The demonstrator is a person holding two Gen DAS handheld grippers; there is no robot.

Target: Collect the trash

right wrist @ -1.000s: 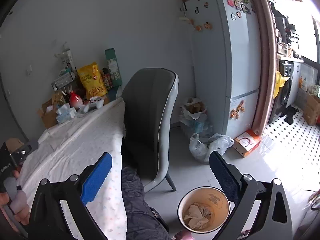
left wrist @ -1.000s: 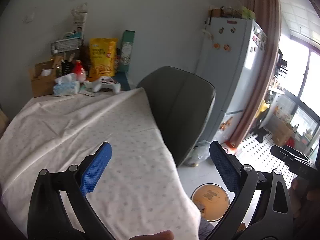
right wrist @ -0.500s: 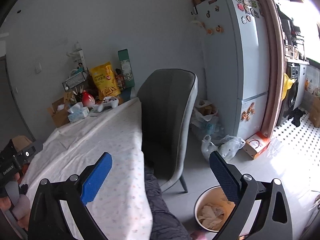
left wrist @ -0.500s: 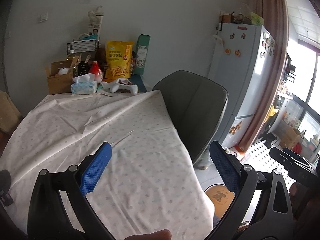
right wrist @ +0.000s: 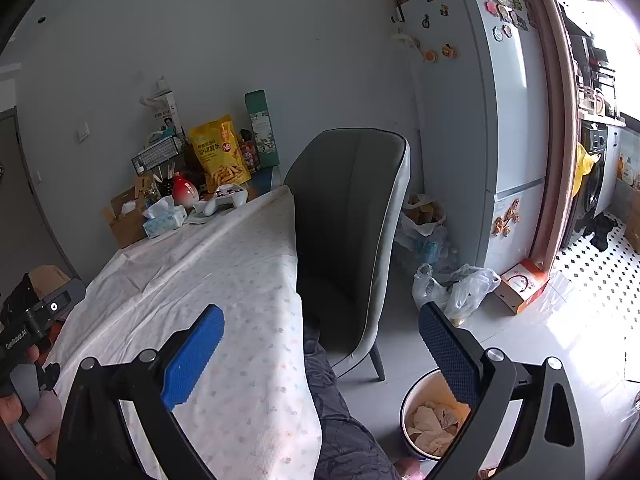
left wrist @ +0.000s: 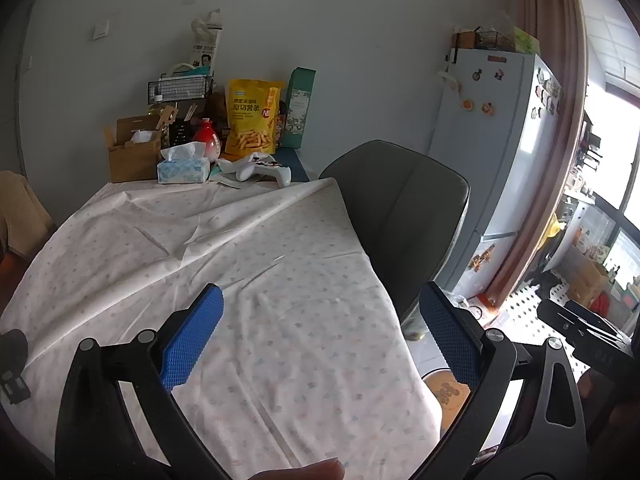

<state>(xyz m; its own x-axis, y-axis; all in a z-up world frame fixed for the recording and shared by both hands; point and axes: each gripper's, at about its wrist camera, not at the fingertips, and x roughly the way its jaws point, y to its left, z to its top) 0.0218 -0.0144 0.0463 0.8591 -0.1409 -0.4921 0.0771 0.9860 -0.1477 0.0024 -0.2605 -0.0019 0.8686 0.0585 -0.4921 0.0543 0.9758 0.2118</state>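
At 6 o'clock in each wrist view sits that hand's own tool: left tool (left wrist: 320, 344) spread wide, nothing between its blue pads; right tool (right wrist: 320, 354) likewise released, empty. Left tool hovers over the table (left wrist: 240, 280), covered by a wrinkled white dotted cloth; the cloth's near and middle stretch carries nothing. Right tool sits at the table's right edge, above the person's leg in dark patterned trousers (right wrist: 344, 420). Trash bin (right wrist: 434, 416) on the floor at 5 o'clock in the right view, crumpled paper trash (right wrist: 430, 424) inside it; its right side is hidden by the right pad. Grey chair (right wrist: 352, 232) pushed against the table's right side. Far end of table, 11 o'clock in the left view: tissue box (left wrist: 183, 166), white game controller (left wrist: 262, 170), yellow snack bag (left wrist: 251, 120), cardboard box (left wrist: 132, 148). Plastic bags (right wrist: 456, 288) on the floor by the fridge (right wrist: 480, 120) at 1 o'clock. Grey wall behind.
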